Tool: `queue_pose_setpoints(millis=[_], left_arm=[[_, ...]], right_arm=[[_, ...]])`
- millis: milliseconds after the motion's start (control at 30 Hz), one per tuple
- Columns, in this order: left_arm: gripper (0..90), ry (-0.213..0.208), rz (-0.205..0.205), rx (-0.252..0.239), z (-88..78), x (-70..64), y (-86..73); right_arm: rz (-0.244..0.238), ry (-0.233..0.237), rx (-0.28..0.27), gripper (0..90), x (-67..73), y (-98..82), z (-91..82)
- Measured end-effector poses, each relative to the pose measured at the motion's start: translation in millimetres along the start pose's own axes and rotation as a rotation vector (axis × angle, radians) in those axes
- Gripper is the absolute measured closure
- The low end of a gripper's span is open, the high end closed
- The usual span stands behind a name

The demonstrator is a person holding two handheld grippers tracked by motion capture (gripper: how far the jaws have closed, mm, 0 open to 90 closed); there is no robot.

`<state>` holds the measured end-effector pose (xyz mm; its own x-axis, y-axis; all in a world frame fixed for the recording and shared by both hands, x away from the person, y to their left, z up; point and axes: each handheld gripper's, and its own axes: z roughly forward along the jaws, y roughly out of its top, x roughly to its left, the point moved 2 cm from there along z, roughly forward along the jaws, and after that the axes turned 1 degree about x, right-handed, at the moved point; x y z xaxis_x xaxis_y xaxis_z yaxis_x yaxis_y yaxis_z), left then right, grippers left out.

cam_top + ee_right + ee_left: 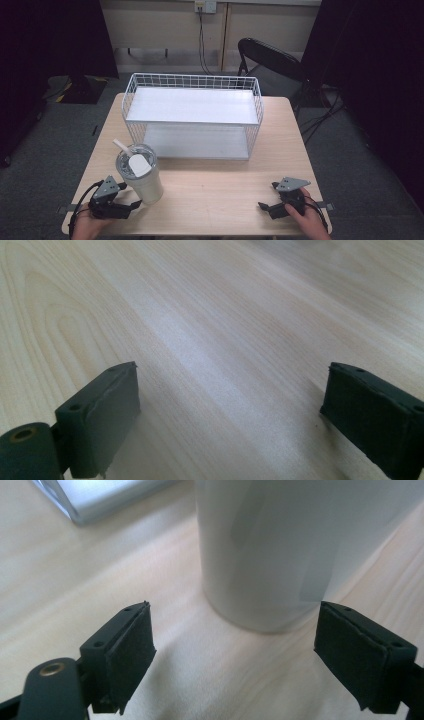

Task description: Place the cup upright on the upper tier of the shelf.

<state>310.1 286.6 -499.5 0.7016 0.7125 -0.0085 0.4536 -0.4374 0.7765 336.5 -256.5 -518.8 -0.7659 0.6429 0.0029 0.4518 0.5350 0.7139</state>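
Left gripper (131, 199) spread wide just short of tumbler (145, 181), gripping nothing. Right gripper (267, 196) likewise wide open and empty, low over table (215, 200).

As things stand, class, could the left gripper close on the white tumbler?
Probably yes: the left gripper is open, the tumbler stands just ahead of its jaws, and bare table lies between them.

Table (215, 185) pale matt wood; basket (192, 80) white wire; tumbler (145, 185) smooth.
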Motion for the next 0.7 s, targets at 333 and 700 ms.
queue_pose_setpoints(millis=[333,700], left_arm=[[15.8,-0.037,-0.015,-0.103,-13.3,-5.6,15.9],[14.3,-0.071,-0.038,-0.175,-15.0,-8.6,23.9]], right_arm=[[0.001,0.0,0.0,7.6,0.1,0.0,0.0],[0.0,0.0,0.001,7.6,0.0,0.0,0.0]])
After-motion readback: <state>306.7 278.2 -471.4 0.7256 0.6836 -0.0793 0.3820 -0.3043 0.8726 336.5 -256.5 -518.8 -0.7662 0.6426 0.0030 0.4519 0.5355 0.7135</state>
